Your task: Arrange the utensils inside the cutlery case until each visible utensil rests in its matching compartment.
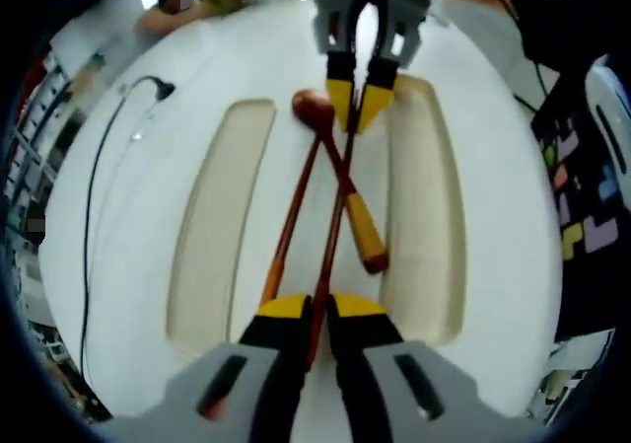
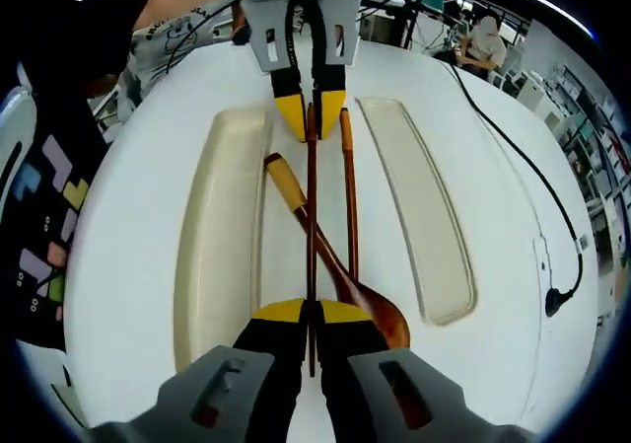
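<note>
Both tools are gripping the same chopstick (image 1: 335, 221), one at each end: left tool (image 1: 315, 310) is clamping the near end in the left gripper view, right tool (image 1: 361, 88) is pinching the far end. In the right gripper view the right tool (image 2: 313, 315) is closing on that chopstick (image 2: 312, 216), with the left tool (image 2: 310, 103) facing it. The second chopstick (image 1: 288, 228) is lying on the white cutlery case (image 1: 473, 206), on the ridge between two cream compartments (image 1: 222, 216), beside the held one. A wooden spoon (image 1: 345, 182) with a yellowish handle is lying diagonally, crossing under the sticks. A black cable (image 2: 513, 157) is trailing across the surface (image 2: 463, 63).
</note>
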### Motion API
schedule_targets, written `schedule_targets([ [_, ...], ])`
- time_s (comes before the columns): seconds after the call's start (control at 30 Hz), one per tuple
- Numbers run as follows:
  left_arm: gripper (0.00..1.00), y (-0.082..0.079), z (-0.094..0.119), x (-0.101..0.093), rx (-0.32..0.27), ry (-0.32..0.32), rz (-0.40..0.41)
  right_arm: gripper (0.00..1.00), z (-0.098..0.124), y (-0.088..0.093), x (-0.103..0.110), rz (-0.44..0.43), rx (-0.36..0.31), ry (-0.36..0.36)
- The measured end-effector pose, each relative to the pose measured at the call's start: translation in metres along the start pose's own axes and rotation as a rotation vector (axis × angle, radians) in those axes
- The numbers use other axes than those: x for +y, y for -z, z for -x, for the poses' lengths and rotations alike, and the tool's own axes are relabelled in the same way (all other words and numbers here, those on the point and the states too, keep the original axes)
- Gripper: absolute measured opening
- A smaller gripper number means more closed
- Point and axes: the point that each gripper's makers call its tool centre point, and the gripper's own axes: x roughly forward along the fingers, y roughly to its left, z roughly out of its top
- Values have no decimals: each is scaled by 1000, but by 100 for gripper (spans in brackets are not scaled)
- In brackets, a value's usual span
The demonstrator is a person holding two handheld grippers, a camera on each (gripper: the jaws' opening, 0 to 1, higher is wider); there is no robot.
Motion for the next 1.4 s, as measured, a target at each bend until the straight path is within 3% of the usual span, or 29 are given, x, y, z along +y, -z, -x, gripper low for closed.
schedule_targets([
  [0.3, 8, -1, -1, -1, 30, -13, 3, 2, 1, -1, 3, -32, -10, 5],
  [0.4, 7, -1, -1, -1, 56, -16, -9, 2, 1, -2, 4, -36, 34, 3],
  [0.57, 7, 0, -1, 0, 72, -4, -9, 1, 0, -2, 5, 36, 146, -13],
  [0.63, 7, 1, 0, -1, 66, -2, -9, 1, 1, -1, 5, 41, 142, -9],
  [0.77, 7, 0, 0, -1, 55, -4, 15, 1, 2, 0, 4, -29, 64, 16],
  [0.93, 7, -1, -1, -1, 64, -12, -9, 1, 2, -1, 5, 18, 51, 18],
  [1.0, 7, -1, 0, 0, 73, -16, -1, 1, 2, -2, 5, 48, 16, 66],
  [1.07, 7, -2, -1, 0, 81, -14, 26, 0, 3, 0, 9, 5, 56, 34],
  [1.13, 7, -1, -1, -1, 97, -15, -19, 0, 3, -2, 7, 69, 65, 49],
  [1.27, 7, -1, 0, -4, 98, -9, -56, 1, 5, -1, 8, 56, 49, 42],
  [1.4, 7, -4, -1, -9, 88, 6, -73, 1, 7, 2, 6, 60, 83, 26],
])
